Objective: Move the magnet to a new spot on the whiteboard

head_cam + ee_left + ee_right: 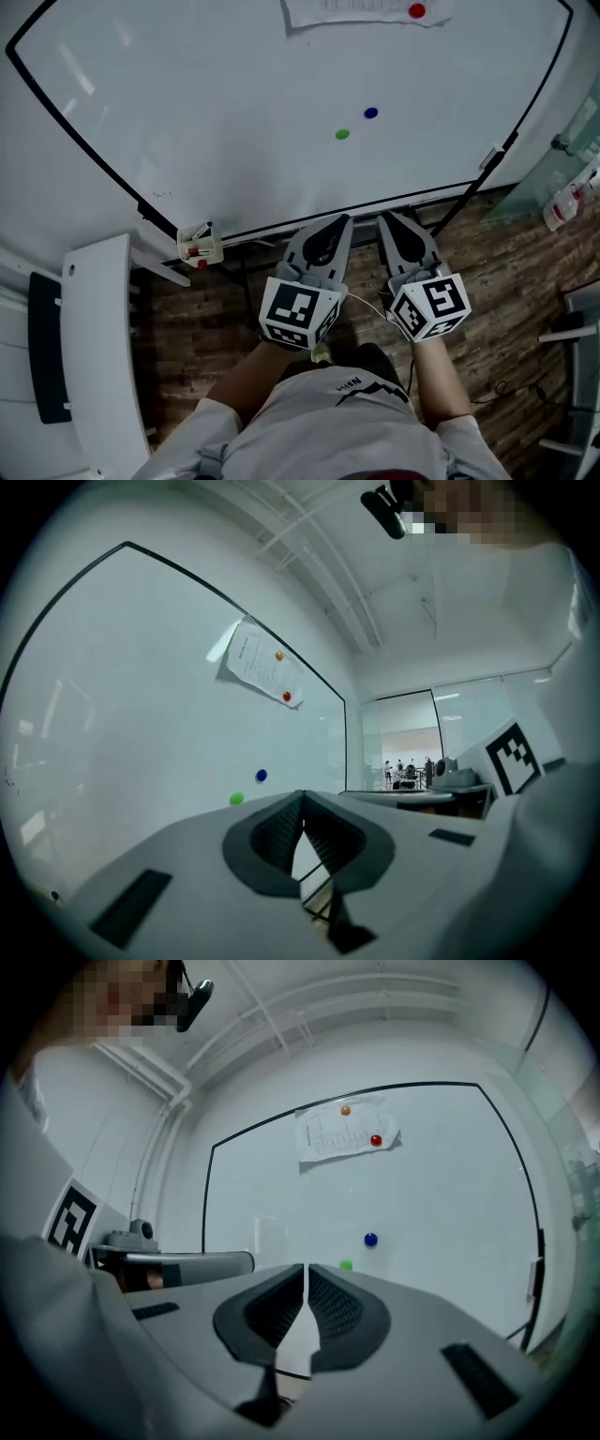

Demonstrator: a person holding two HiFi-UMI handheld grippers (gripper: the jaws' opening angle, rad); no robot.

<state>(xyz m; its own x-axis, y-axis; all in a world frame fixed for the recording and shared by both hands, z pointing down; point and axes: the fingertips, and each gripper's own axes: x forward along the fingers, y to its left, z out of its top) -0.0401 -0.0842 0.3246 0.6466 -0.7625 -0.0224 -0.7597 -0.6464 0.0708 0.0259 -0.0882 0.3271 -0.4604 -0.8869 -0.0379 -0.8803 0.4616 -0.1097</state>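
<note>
Both claws are closed with nothing between the jaws. The left claw (343,221) has its ribbed pads meeting at the tips, and the right claw (385,218) shows only a hairline slit between its pads. They are held side by side, near each other but apart, just below the bottom edge of the whiteboard (216,103). Their tips point at the board, their marker cubes face back toward the person, and both forearms are drawn in close to the body.

Neither claw touches a magnet. Two loose ones sit on the board's lower right part, well above the claws: a blue magnet (371,113) and, just beside it down to the left, a green magnet (342,134).

There are four magnets in all. The other two, a red magnet (416,11) and an orange magnet (345,1110), pin a paper sheet (361,13) at the top edge.

A small marker holder (199,247) hangs at the bottom left corner. It holds a few pens, though I cannot tell how many.

The board is white with a thin black frame and otherwise bare. Below it lies a dark wood-plank floor (506,272). The left gripper view shows a glass partition (408,738) beyond the board's far edge, and past it a bright room with distant people.
</note>
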